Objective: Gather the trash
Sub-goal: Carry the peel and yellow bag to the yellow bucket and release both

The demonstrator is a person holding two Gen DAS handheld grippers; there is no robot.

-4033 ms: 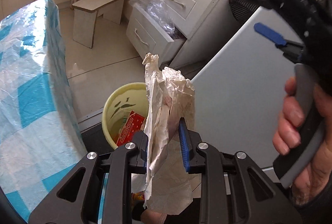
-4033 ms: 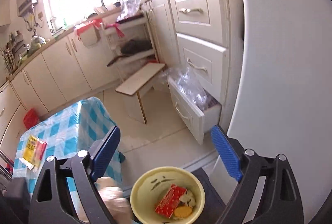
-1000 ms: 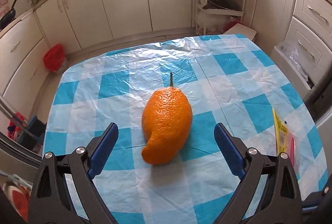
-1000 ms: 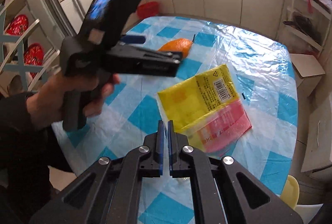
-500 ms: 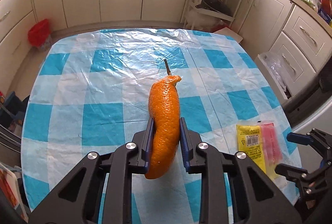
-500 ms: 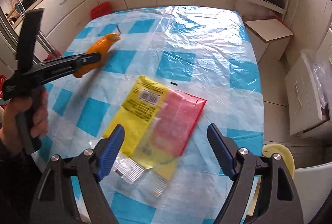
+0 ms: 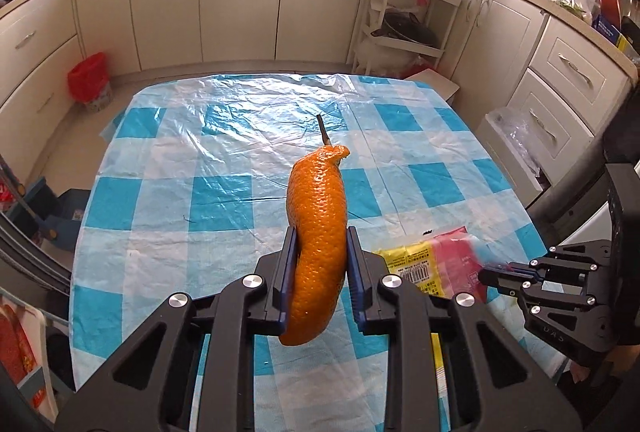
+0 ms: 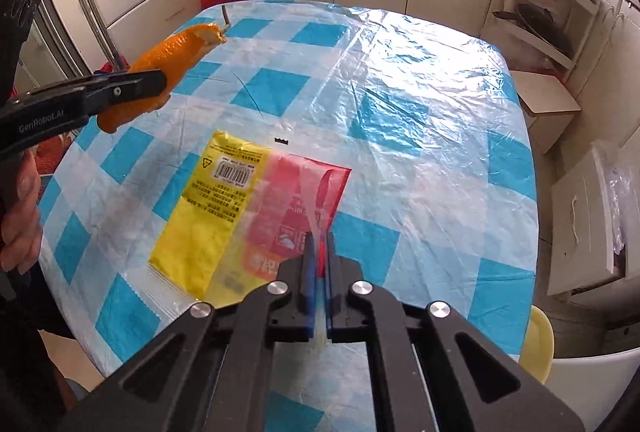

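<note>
Trash was spread over the bench (image 8: 460,136), which was covered by a blue-and-white checked plastic cloth. A yellow-and-red wrapper (image 8: 248,216) lay flat there, its red edge pinched between the closed jaws of the right gripper (image 8: 319,252); a barcode and small print too fine to read were seen on its yellow half. An orange peel (image 7: 318,232) was clamped between the narrowly parted jaws of the left gripper (image 7: 319,264), clear of the cloth. "GenRobot.AI" was read on that gripper's side.
</note>
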